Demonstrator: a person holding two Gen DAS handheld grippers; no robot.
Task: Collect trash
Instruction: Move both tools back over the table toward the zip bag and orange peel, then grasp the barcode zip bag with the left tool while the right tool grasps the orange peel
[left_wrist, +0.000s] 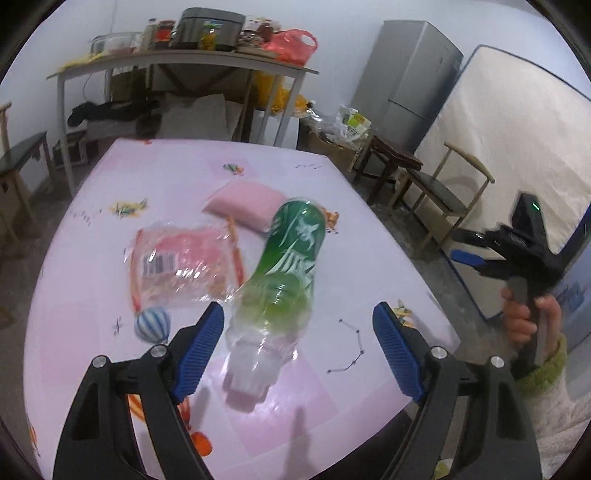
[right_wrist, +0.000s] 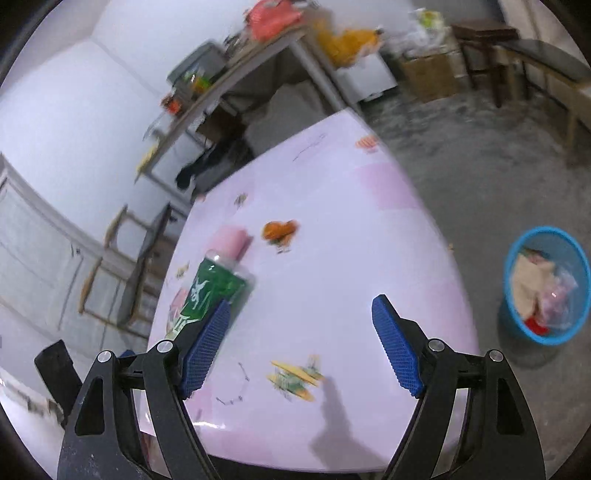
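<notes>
Left gripper (left_wrist: 298, 345): black frame, blue ribbed pads, jaws spread wide and released, nothing pressed. Between the fingers, nearer the left pad (left_wrist: 201, 345), lies a clear plastic bottle with a green printed label (left_wrist: 280, 280), on its side on the pink patterned tablecloth (left_wrist: 369, 229), neck end toward the camera and green body running away from the fingertips; neither pad touches it.

Beyond the left finger, just beside the bottle: a crinkled transparent wrapper with a barcode and red-orange trim (left_wrist: 181, 264), flat on the cloth. Past the bottle's far end: a small pink soft packet (left_wrist: 245, 205), close to the bottle's base.

Right gripper (right_wrist: 301, 343): same build, jaws apart and empty, over bare cloth with a printed aeroplane between the fingers. The bottle sits just outside and behind its left pad (right_wrist: 205, 350). Well off to the right of the right finger, on the grey floor: a round blue plastic waste basket (right_wrist: 517, 258) holding paper and wrappers.

In the left view this gripper appears at the table's right edge, held by a hand (left_wrist: 528, 317) in a green-cuffed sleeve.
</notes>
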